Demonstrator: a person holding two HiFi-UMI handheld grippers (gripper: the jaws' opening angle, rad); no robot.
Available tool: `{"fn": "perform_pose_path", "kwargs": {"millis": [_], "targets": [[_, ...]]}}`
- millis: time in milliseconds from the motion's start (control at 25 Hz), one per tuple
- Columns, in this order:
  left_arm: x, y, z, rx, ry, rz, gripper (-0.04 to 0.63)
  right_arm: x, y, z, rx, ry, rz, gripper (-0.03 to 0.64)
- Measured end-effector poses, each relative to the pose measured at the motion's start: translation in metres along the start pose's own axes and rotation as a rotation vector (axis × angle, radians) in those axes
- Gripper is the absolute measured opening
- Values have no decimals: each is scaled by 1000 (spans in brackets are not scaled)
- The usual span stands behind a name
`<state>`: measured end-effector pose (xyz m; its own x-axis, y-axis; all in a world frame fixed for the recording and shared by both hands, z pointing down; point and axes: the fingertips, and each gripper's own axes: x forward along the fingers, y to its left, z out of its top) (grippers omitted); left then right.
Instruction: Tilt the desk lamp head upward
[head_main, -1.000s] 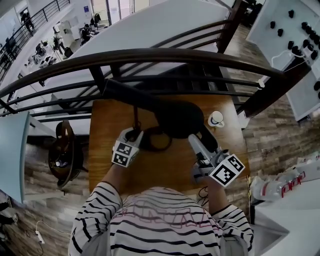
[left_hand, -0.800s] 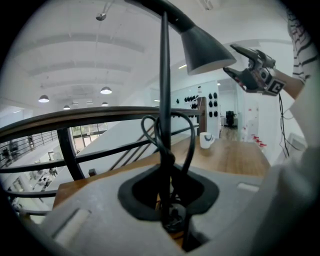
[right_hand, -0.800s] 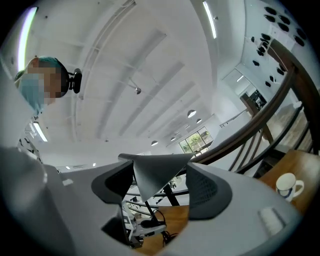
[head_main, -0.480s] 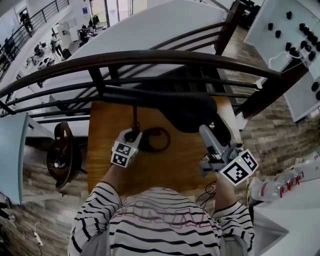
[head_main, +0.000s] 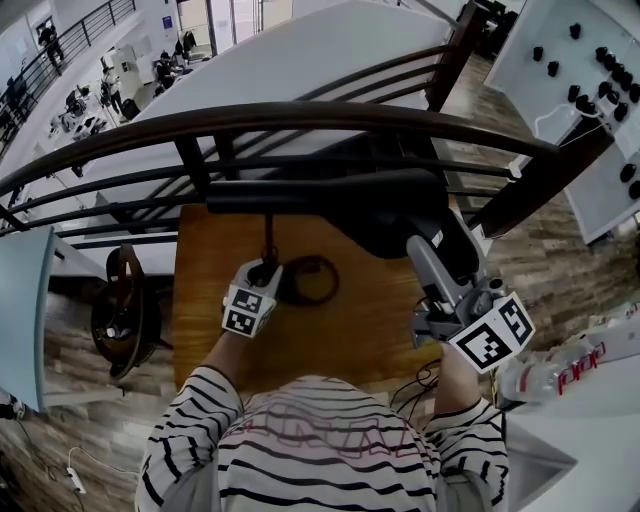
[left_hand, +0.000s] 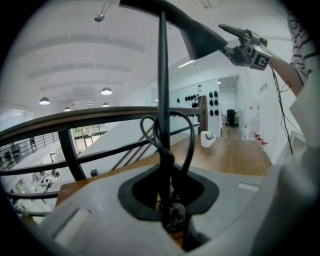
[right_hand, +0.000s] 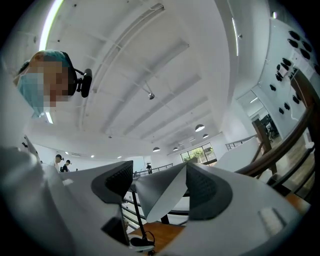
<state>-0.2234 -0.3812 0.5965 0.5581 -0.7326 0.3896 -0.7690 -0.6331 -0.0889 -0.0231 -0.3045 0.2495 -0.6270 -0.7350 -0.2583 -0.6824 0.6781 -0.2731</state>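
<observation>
A black desk lamp stands on the small wooden table. Its thin stem rises between the jaws of my left gripper, which is shut on the stem's foot, with a cable loop around it. The lamp's arm lies roughly level and ends in the cone-shaped lamp head. My right gripper is shut on that head. In the right gripper view the grey shade sits between the two pads, high above the table.
A curved dark wooden railing runs just behind the table. A white cup stands at the table's far right corner. Bottles lie to the right, and a white board with black knobs is at the upper right.
My right gripper has moved right and upward with the lamp head in it, so the lamp's arm has swung from sloping down to roughly level. The left gripper has stayed on the stem.
</observation>
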Motion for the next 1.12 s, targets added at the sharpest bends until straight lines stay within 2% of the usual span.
{"fn": "perform_pose_path", "kwargs": {"millis": [200, 400, 1120], "targets": [[7, -2, 0, -4, 19, 4, 60, 7, -1, 16, -21, -8, 17, 319], [2, -1, 4, -11, 3, 3, 58, 13, 11, 27, -47, -4, 30, 321], [-1, 1, -3, 1, 15, 29, 57, 24, 30, 39, -98, 18, 70, 327]]}}
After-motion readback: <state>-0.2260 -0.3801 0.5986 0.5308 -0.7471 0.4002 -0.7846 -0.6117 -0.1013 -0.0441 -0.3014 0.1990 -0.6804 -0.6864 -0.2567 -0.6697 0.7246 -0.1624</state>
